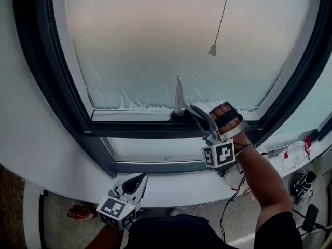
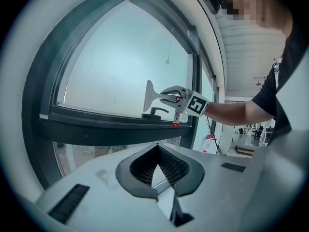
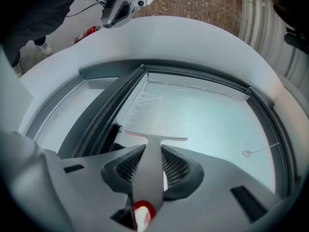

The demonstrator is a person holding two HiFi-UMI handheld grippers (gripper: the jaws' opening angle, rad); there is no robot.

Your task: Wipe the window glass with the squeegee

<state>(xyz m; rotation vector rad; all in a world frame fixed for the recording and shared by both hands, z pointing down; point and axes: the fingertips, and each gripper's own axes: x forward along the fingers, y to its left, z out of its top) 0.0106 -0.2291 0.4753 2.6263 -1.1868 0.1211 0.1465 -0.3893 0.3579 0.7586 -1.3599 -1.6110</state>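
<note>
— Left gripper (image 1: 137,179) status?
— Low, over the sill (image 1: 171,185), well apart from the glass (image 1: 181,35). Its own view shows the pads closed tip to tip, with nothing between them.
— Right gripper (image 1: 199,113)?
— Raised to the lower edge of the glass. Its own view shows both pads clamped on the squeegee (image 3: 148,166) stem, with a red end behind the pads. No other view shows that grip.
— Squeegee position?
— Head view: blade on edge at the bottom of the pane, just above the dark frame (image 1: 140,129), beside a band of suds (image 1: 132,105) along that edge. Left gripper view: side profile, blade upright, directly above a dark handle (image 2: 155,112) on the frame. The head view does not show that handle clearly. Blade-to-glass contact cannot be confirmed.
— Other items?
— Cord (image 1: 222,14) with a small weight hangs before the pane and shows in all three views. Bottle (image 1: 290,157) with a red cap sits on the sill at right. The right gripper view does not include it, but it does show the left gripper from the front.
</note>
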